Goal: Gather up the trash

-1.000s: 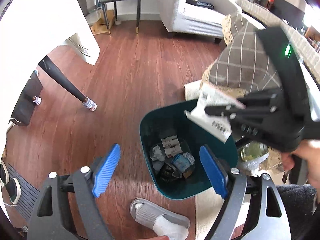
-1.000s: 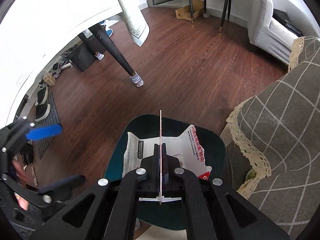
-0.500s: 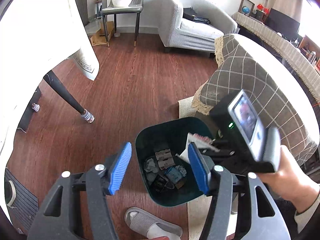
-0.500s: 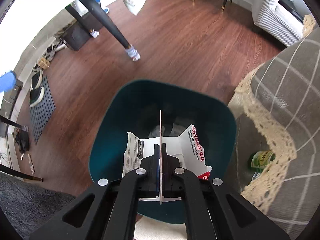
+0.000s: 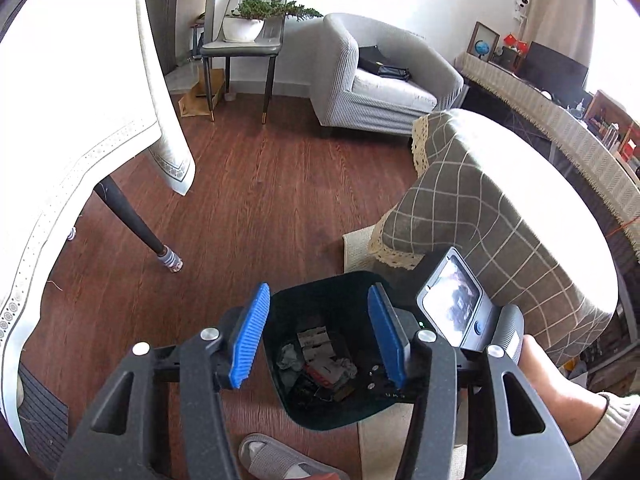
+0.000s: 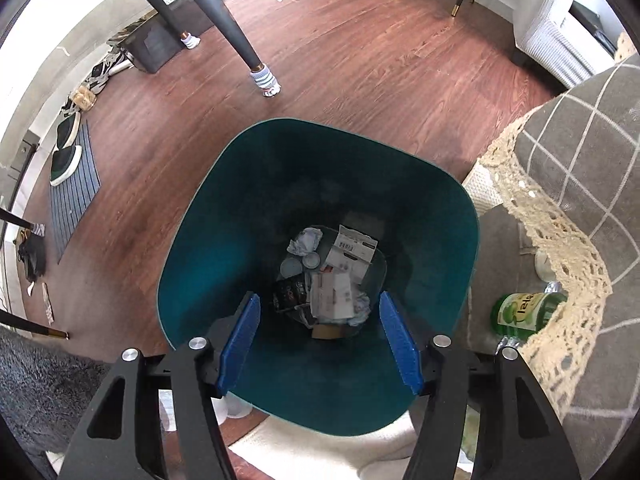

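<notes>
A teal bin [image 6: 200, 240] stands on the wood floor with several wrappers and crumpled papers at its bottom. A white and red wrapper [image 6: 332, 294] lies on top of that pile. My right gripper [image 6: 320, 344] points almost straight down into the bin's mouth, its jaws opening with nothing between them. My left gripper [image 5: 318, 340] hovers above the bin [image 5: 332, 280], its jaws closing on empty air. In the left wrist view the screen [image 5: 452, 304] on the right tool's back and the hand [image 5: 560, 392] holding it show to the right.
A sofa with a grey checked, lace-edged cover [image 5: 480, 208] stands close on the bin's right. A green bottle [image 6: 520, 312] lies under that lace. A dark table leg [image 6: 232, 28] stands beyond the bin, and a grey slipper [image 5: 276, 460] lies in front. A white rug [image 6: 320, 448] sits under the bin's near side.
The right gripper sank toward the bin and opened; the white wrapper it pinched now lies in the bin. The left gripper rose and its jaws narrowed.
</notes>
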A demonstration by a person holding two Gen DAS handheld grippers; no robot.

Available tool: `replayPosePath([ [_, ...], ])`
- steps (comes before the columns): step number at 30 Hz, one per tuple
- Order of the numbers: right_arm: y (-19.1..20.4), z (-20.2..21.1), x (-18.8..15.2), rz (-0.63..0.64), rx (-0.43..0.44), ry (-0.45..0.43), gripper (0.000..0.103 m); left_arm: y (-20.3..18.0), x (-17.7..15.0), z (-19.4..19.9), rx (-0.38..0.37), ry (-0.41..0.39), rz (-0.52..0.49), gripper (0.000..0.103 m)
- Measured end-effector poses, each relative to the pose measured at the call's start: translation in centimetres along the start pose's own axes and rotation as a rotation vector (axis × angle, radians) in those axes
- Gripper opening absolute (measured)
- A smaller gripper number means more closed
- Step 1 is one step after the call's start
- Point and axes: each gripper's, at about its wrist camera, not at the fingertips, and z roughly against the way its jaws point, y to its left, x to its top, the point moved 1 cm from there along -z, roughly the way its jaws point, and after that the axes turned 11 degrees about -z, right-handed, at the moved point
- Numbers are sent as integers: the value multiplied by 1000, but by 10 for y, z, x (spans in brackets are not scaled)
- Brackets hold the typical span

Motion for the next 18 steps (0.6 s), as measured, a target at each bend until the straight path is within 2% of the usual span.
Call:
replayPosePath([
  [4, -1, 11, -2, 5, 10, -28, 63, -1, 7, 9, -9, -25, 14, 54],
  [12, -3, 50, -6, 15, 20, -130, 63, -6, 27, 27, 33, -77, 1, 57],
  [18, -3, 90, -6, 39, 35, -240, 63, -8, 48, 44, 85, -119, 7, 74],
])
